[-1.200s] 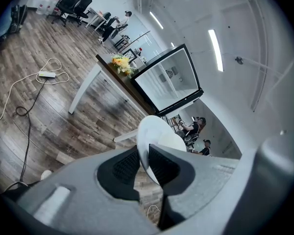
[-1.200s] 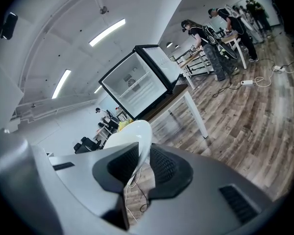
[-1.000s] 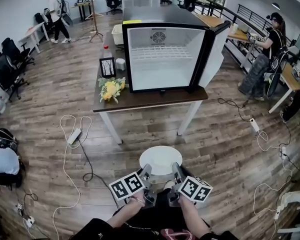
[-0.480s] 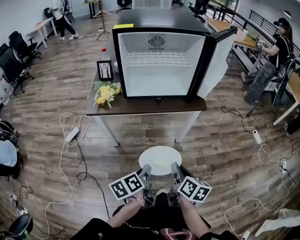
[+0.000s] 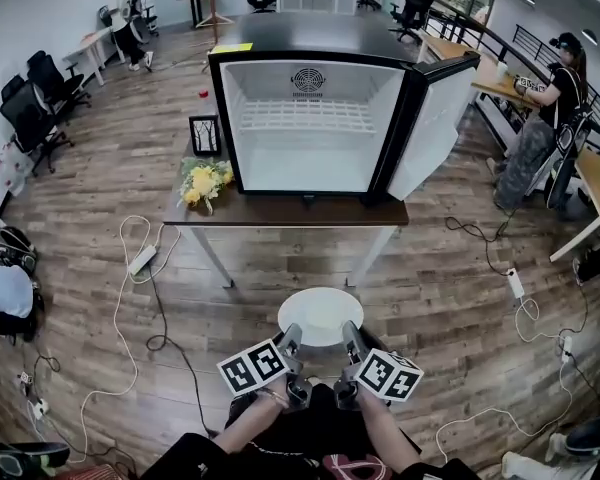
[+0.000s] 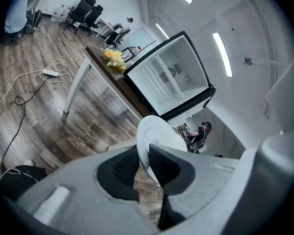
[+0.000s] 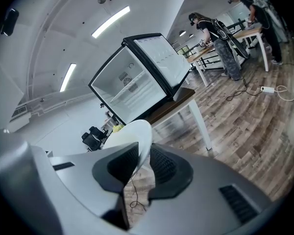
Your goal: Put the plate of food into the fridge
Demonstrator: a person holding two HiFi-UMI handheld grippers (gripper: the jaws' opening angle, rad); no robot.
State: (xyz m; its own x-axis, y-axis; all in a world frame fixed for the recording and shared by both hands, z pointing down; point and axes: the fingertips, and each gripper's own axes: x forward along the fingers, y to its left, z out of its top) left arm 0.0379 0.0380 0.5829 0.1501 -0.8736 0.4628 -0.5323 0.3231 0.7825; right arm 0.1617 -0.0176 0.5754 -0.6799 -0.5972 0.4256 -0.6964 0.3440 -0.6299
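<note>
Status: carry phase, nothing placed yet. The round white plate [image 5: 321,315] is in the air over the wood-plank floor [image 5: 450,298], held level in front of the person, well short of the dark-topped table [image 5: 280,212] that the fridge stands on. The left gripper [image 5: 293,336] pinches the plate's near-left rim and the right gripper [image 5: 349,332] the near-right rim. In both gripper views the ribbed black pads sit tight on either face of the thin rim, with the jaws only slightly apart, by the rim's thickness. The grip looks symmetric, with no visible tilt. The small black-framed fridge with a white interior [image 5: 305,158] is ready: its door [image 5: 435,128] is swung wide to the right, the cavity is bare, and the white wire shelf [image 5: 310,116] sits in its upper part with open space on the floor below it. The yellow flower bunch [image 5: 202,180] and the small black picture frame [image 5: 204,135] sit on the table left of the fridge, clear of the approach line. From the head view the plate's top reads as plain white; I can't make out food on it, possibly washed out at this resolution. Done: plate picked up, door open. Left: close the gap to the table, raise the plate to the opening, slide it in onto the shelf or floor, let go with both grippers, back out. Whether shutting the door is in scope, the task doesn't say.
</note>
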